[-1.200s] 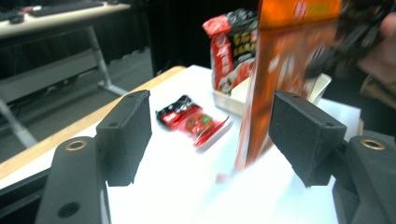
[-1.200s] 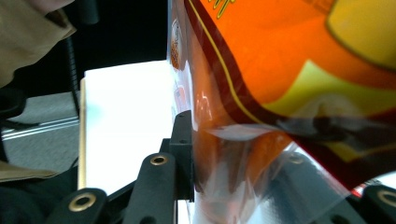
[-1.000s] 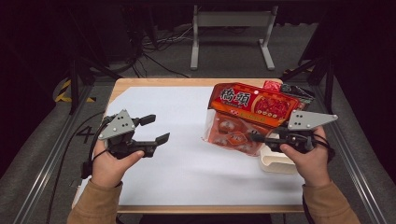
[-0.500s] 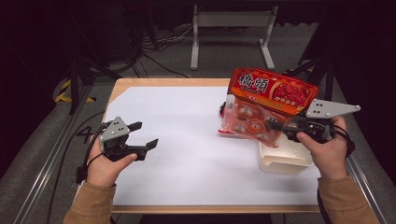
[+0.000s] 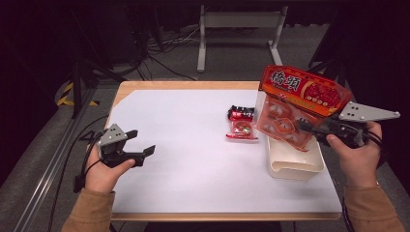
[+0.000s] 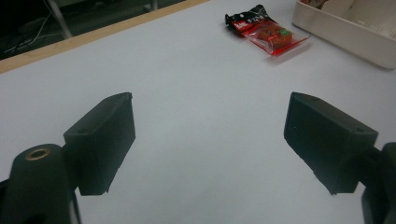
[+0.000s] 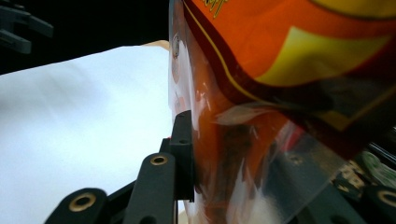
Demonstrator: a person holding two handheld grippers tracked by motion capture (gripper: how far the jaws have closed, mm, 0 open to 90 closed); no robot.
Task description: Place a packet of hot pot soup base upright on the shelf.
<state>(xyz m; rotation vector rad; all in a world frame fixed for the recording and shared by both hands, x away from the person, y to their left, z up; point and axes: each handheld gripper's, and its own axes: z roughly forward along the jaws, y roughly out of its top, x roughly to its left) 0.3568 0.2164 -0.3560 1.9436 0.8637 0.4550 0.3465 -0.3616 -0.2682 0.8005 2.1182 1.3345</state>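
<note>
- High view puts my right gripper point(image 5: 303, 126) at the lower edge of the orange snack bag point(image 5: 297, 104), which hangs tilted above the cream tray point(image 5: 295, 166).
- Right gripper view confirms it: the jaws pinch the bag's clear lower panel, with the orange printed top rising beyond them.
- My left gripper point(image 5: 145, 145) sits low over the bare white desk point(image 5: 193, 164); its jaws have just been opening and now stand spread with nothing between them.
- Left gripper view has the small red packet point(image 6: 271, 35) and the black packet point(image 6: 245, 18) touching it well ahead of the jaws, with the tray's wall further right.
- I judge the step in hand to be carrying the bag to the tray and setting it in.
- To do it well, I would keep the pinch firm, since the film looks slick and the bag's bulk hangs off to one side of the jaws.
- I would level the bag over the tray's opening and lower it until it rests inside before letting go.
- One risk: a corner catching the tray rim and tipping the light tray.
</note>
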